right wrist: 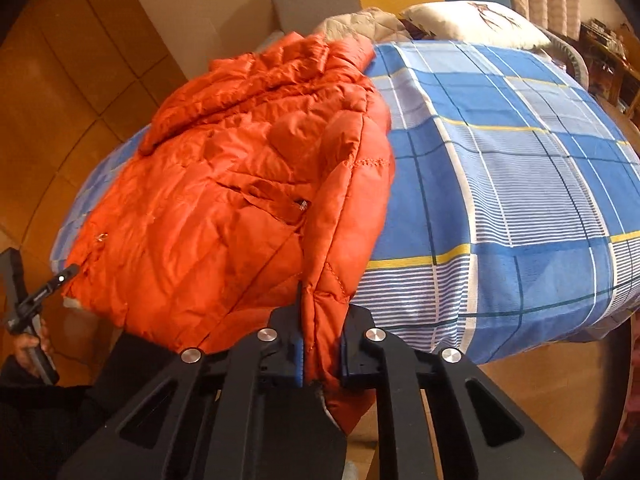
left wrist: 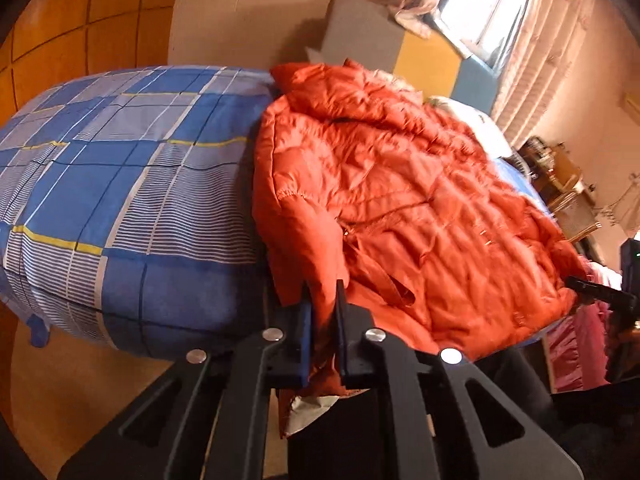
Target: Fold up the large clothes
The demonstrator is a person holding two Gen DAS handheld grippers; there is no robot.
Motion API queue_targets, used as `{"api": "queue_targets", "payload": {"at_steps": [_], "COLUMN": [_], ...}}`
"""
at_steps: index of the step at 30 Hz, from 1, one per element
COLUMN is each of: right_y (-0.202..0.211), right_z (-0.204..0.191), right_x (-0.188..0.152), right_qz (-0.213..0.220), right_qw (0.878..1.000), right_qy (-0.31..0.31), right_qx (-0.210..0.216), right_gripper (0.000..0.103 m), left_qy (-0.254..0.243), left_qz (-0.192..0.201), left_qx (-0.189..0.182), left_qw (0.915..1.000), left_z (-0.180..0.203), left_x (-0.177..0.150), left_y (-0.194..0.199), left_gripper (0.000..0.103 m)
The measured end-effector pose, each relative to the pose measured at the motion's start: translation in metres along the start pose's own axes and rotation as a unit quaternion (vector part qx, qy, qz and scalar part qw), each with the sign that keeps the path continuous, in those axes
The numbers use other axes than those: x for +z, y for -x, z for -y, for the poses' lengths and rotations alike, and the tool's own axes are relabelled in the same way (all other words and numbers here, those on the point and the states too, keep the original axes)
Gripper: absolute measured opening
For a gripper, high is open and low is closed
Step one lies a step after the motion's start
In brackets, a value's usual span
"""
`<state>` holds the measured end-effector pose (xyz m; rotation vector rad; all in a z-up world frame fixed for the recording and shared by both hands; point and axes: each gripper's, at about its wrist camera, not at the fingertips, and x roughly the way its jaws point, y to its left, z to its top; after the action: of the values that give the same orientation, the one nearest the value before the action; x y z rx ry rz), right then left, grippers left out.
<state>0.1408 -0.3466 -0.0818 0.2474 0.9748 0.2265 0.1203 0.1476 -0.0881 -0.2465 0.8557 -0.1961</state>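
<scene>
An orange quilted puffer jacket (left wrist: 400, 200) lies spread on a bed with a blue plaid cover (left wrist: 120, 200), its lower edge hanging over the near side. My left gripper (left wrist: 324, 304) is shut on a fold of the jacket's hem at the bed's edge, with orange fabric pinched between its fingers. In the right wrist view the same jacket (right wrist: 240, 184) lies left of the bare plaid cover (right wrist: 500, 200). My right gripper (right wrist: 322, 316) is shut on the jacket's other lower corner. Each gripper also shows in the other's view: the right gripper (left wrist: 596, 294) and the left gripper (right wrist: 44, 292).
A white pillow (right wrist: 472, 24) and a beige quilt (right wrist: 360, 20) lie at the head of the bed, by a grey, yellow and blue headboard (left wrist: 400, 48). Wooden panelled walls (left wrist: 80, 20), a curtained window (left wrist: 492, 8) and a cluttered wooden shelf (left wrist: 560, 176) surround the bed. A hand (right wrist: 32, 344) holds the left gripper.
</scene>
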Motion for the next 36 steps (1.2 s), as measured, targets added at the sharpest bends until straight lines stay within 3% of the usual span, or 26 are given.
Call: {"api": "queue_targets", "payload": {"at_steps": [9,17,26,36], "right_y": [0.069,0.099,0.089,0.025], "right_z": [-0.016,-0.031,-0.031,-0.019], "right_x": [-0.015,0.011,0.08,0.176], "right_qz": [0.032,0.109,0.172,0.161], "right_qw": [0.998,0.99,0.982,0.986], "right_qy": [0.035,0.037,0.02,-0.007], "right_qx": [0.051,0.075,0.071,0.034], "right_gripper": [0.009,0.008,0.008,0.008], "left_qy": [0.009,-0.01,-0.02,-0.009], "left_qz": [0.047,0.1,0.127,0.111], "left_qx": [-0.064,-0.084,-0.075,-0.052], "left_qw": [0.9968,0.9914,0.9889,0.9924], "left_z": [-0.001,0.005,0.007,-0.001], "left_x": [-0.003,0.04,0.11,0.199], "left_y": [0.073,0.096,0.072,-0.004], "left_gripper": [0.007,0.007,0.007,0.007]}}
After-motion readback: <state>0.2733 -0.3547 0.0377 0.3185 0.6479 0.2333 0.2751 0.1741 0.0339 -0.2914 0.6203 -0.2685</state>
